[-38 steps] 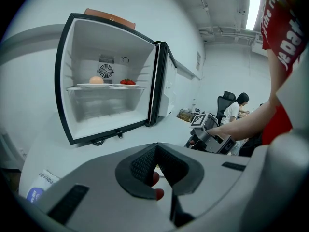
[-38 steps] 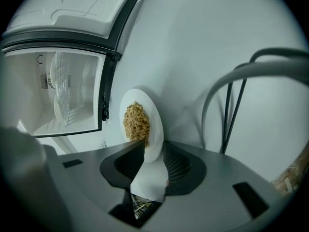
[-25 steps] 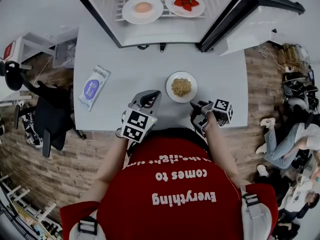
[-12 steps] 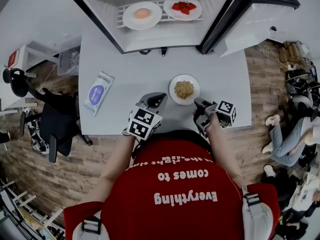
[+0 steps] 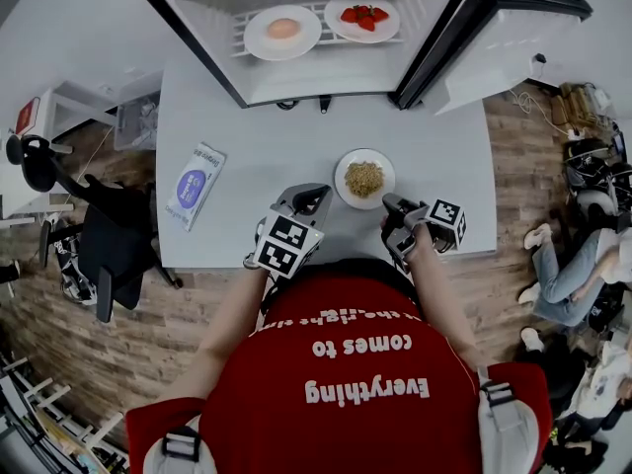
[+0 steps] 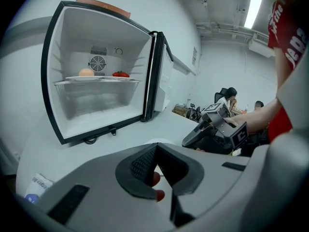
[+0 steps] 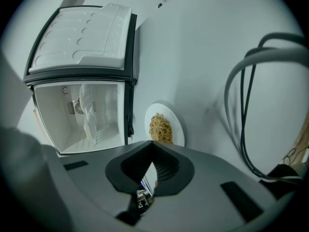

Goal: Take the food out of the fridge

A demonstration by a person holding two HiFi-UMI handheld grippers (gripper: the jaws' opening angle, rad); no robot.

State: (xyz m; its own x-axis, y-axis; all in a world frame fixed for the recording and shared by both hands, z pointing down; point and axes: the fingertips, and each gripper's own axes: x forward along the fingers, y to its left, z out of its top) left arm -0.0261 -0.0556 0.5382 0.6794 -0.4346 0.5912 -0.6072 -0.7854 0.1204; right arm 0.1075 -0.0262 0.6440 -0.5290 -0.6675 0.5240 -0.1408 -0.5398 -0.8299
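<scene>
- Jaws of left tool [image 5: 316,194] and right tool [image 5: 388,202] are together, empty.
- Noodle plate [image 5: 363,178] sits just ahead of right tool, on worktop [image 5: 257,136].

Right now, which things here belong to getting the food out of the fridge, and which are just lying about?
For the job: fridge, open; orange lump and strawberries, plated inside it; plated yellowish food, out on the table.
Lying about: blue packet on the table; black chair beside the table.
</scene>
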